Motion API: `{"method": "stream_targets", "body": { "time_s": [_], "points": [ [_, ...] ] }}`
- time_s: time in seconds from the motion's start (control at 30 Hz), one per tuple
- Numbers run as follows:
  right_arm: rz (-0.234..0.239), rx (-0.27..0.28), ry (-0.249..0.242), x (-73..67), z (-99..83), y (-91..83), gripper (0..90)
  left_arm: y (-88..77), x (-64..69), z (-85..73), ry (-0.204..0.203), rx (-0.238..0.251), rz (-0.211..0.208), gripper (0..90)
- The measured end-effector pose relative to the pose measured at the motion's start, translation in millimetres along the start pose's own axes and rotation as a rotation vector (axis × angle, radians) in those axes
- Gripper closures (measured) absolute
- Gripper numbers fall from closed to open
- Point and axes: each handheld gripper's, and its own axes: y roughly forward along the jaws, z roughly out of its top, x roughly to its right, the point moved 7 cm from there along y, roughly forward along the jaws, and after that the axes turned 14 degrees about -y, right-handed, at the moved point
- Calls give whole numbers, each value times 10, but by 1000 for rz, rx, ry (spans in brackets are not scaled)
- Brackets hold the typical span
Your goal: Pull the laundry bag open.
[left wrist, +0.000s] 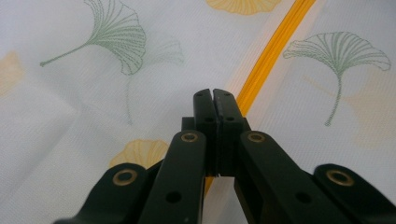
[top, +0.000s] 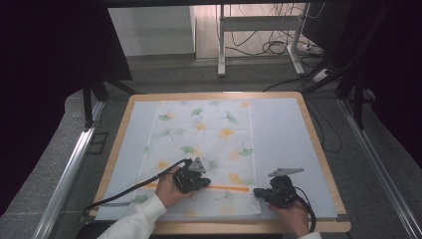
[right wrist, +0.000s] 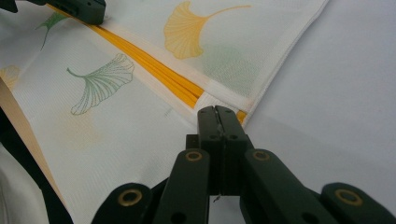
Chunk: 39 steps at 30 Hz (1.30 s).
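Observation:
A white cloth (top: 209,134) printed with green and yellow ginkgo leaves lies flat on the table. An orange stripe (top: 226,188) crosses its near part. My left gripper (top: 208,183) rests on the cloth at the stripe's left end, jaws shut with nothing seen between them. In the left gripper view its tips (left wrist: 214,93) sit right beside the orange stripe (left wrist: 273,51). My right gripper (top: 256,191) is shut at the cloth's right edge. In the right gripper view its tips (right wrist: 215,111) meet the cloth's edge where the orange stripe (right wrist: 154,70) ends. The left gripper (right wrist: 84,9) shows far along that stripe.
A pale sheet (top: 281,139) covers the wooden table (top: 314,139) under the cloth. Cables trail from both grippers towards the near edge. Beyond the table stand a metal frame (top: 221,45) and floor cables (top: 278,47). Metal rails (top: 69,169) run along both sides.

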Motion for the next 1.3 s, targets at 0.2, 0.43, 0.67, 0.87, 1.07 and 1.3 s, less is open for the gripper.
{"method": "stream_targets", "body": {
  "time_s": [0.2,0.43,0.67,0.87,1.07,1.3],
  "points": [
    [0,0,0,0,0,0,896,-29,-37,-27,-4,-2,5,900],
    [0,0,1,0,0,0,896,-56,-65,-52,-10,-4,9,900],
    [-1,0,0,1,-1,0,896,-97,-118,-91,-22,-4,16,900],
    [-3,0,1,0,0,1,896,-141,-161,-131,-29,-5,25,900],
    [-3,0,1,-1,0,1,896,-177,-200,-166,-33,-7,30,900],
    [-4,0,0,-1,0,1,896,-214,-219,-200,-32,-7,42,900]
  ]
}}
